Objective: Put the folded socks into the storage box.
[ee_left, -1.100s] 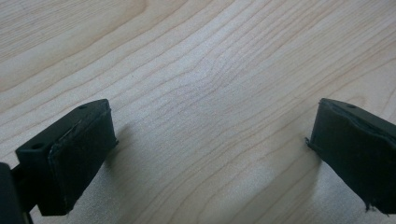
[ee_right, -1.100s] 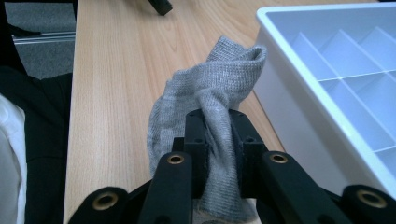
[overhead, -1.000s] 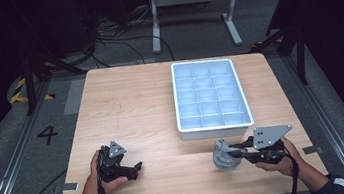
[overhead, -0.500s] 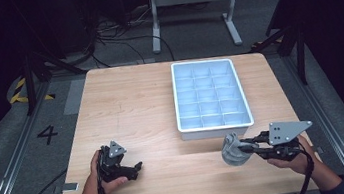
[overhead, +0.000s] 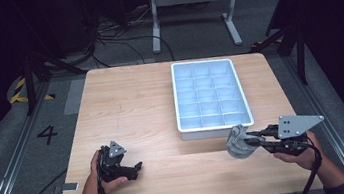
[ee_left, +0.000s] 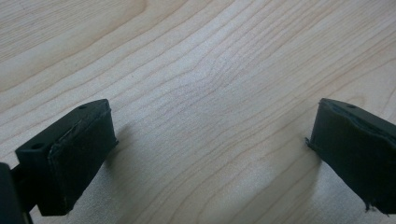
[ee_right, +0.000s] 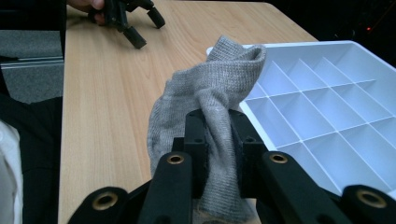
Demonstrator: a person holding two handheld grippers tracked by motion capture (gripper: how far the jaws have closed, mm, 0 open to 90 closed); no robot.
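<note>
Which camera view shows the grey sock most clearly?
The right gripper view: the grey sock is close, its knit visible, pinched between the right gripper jaws. The high view shows the sock small, near the white tray.

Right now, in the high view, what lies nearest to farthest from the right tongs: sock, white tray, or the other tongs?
1. Grey sock, clamped in the right tongs.
2. White tray, just beyond, its near wall close.
3. Left tongs, across the table's near edge.
</note>
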